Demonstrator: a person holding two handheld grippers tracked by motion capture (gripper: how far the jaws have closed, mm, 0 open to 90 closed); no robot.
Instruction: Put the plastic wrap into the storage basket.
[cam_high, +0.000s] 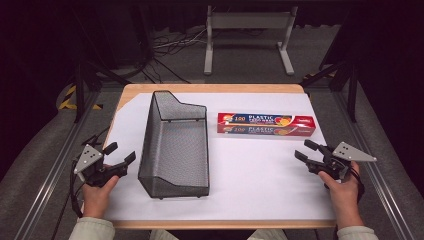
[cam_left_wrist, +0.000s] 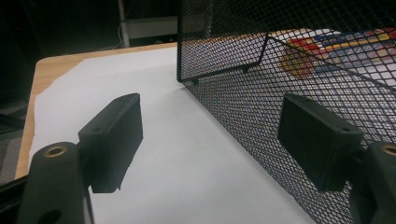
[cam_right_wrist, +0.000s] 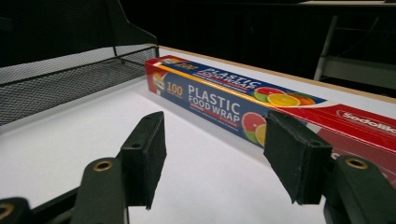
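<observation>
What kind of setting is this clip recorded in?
Probably a lab recording station: a table under white paper, dark curtained surroundings, floor cables, and a staged mesh basket and plastic wrap box.

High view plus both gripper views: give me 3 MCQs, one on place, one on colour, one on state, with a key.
1. Where does the red and blue plastic food wrap box lie relative to the black wire mesh basket?
A. Inside it
B. On the white sheet beside it, on the right gripper's side
C. Under it

2. What colour is the mesh basket?
A. Black
B. White
C. Yellow

3. How do the right gripper's jaws stand?
A. Clamped on the box
B. Shut on nothing
C. Apart, with nothing between them

Key:
1 B, the high view shows the box flat on the sheet, apart from the basket's wall.
2 A, the dark mesh shows in the high view and the left gripper view.
3 C, the right gripper view shows bare sheet between the pads, the box lying beyond them.
</observation>
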